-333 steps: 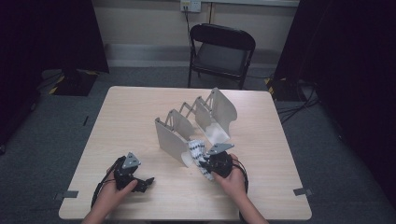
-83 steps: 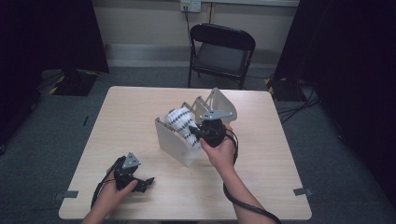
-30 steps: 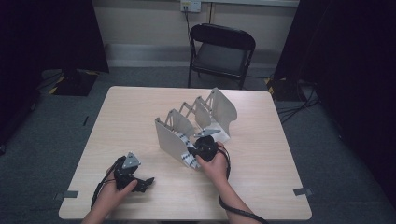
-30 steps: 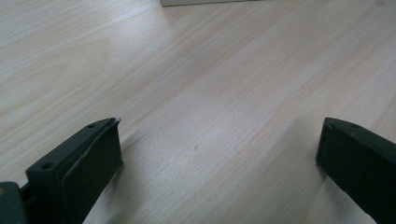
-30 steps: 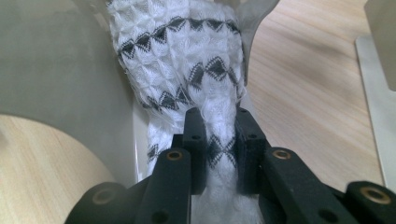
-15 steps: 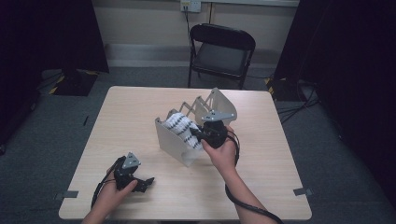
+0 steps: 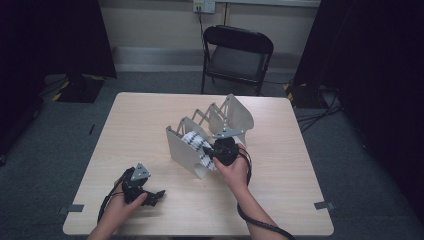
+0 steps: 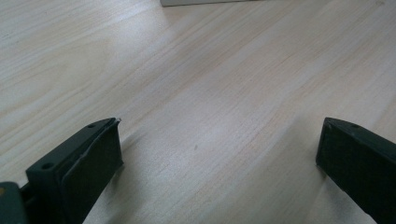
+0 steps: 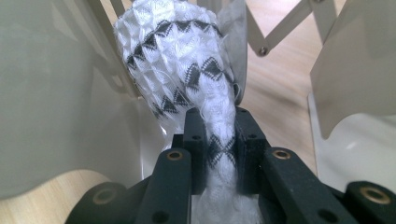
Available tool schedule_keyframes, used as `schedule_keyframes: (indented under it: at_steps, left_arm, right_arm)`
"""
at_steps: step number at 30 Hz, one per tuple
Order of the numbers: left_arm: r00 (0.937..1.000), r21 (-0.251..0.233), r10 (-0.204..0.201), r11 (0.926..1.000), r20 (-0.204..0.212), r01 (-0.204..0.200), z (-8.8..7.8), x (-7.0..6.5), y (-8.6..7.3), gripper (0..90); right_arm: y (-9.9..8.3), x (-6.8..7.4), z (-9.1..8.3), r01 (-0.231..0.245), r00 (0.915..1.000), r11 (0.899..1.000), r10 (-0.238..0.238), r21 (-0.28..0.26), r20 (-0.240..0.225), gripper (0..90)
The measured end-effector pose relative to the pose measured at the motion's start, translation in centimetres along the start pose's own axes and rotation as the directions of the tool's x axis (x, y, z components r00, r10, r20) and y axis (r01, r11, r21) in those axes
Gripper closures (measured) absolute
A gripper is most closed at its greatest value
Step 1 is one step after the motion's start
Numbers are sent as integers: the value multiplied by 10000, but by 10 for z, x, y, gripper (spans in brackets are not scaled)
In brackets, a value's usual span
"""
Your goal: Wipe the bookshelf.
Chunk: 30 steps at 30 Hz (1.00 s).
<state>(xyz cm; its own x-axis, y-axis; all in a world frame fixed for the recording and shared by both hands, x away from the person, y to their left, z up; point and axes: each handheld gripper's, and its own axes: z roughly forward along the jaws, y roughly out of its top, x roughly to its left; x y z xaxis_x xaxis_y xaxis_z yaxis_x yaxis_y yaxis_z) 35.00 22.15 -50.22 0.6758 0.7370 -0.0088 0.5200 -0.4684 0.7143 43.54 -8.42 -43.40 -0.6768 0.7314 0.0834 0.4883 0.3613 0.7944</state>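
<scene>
A white cloth with black diamond patterns (image 9: 187, 70) is bunched between the first two panels of a beige accordion rack (image 7: 210, 130). My right gripper (image 9: 219, 135) is shut on a twisted part of that cloth (image 7: 197, 145), with the jaws pressing it from both sides. In the high view the right gripper (image 7: 212, 152) sits at the rack's near end. My left gripper (image 7: 157, 194) rests low on the table near the front left, open, with bare wood between its jaws (image 8: 215, 140).
The pale wooden table (image 7: 140, 120) holds the rack in its middle. A black folding chair (image 7: 237, 50) stands behind the far edge. Cables trail from both grippers over the front edge. Grey carpet surrounds the table.
My right gripper has moved up and toward the rack with the cloth in it, after dipping near the table a second ago. The left gripper has stayed put.
</scene>
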Motion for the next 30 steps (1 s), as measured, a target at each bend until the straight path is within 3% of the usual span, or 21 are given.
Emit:
schedule_keyframes:
  at_steps: [9, 13, 15, 21, 23, 26, 30]
  left_arm:
    - [10000, -3, -3, 10000, 2, 3, 0, 0, 0, 0]
    - [10000, 0, -2, 10000, 2, 2, 0, 0, 0, 0]
    - [10000, 1, 1, 10000, 1, -1, 0, 0, 0, 0]
    - [10000, 2, 4, 10000, 0, -4, 0, 0, 0, 0]
    - [10000, 0, 3, 10000, -1, -3, 0, 0, 0, 0]
    - [10000, 0, 3, 10000, -1, -3, 0, 0, 0, 0]
    - [10000, -1, -3, 10000, 1, 3, 0, 0, 0, 0]
  right_arm:
    - [-24, 2, 15, 57, 9998, 9981, -46, 611, -183, 728]
    - [-33, 3, 16, 61, 9993, 9970, -32, 769, -378, 569]
    - [-35, 3, 15, 290, 9986, 9967, -256, 759, -463, 525]
    - [-45, 2, 15, 629, 9962, 9883, -538, 1388, -685, 496]
    - [-50, 1, 16, 695, 9960, 9883, -611, 1360, -650, 532]
    - [-55, 0, 13, 367, 9979, 9924, -301, 1172, -573, 768]
    - [-50, -1, 6, -28, 9981, 9942, 94, 1072, -606, 814]
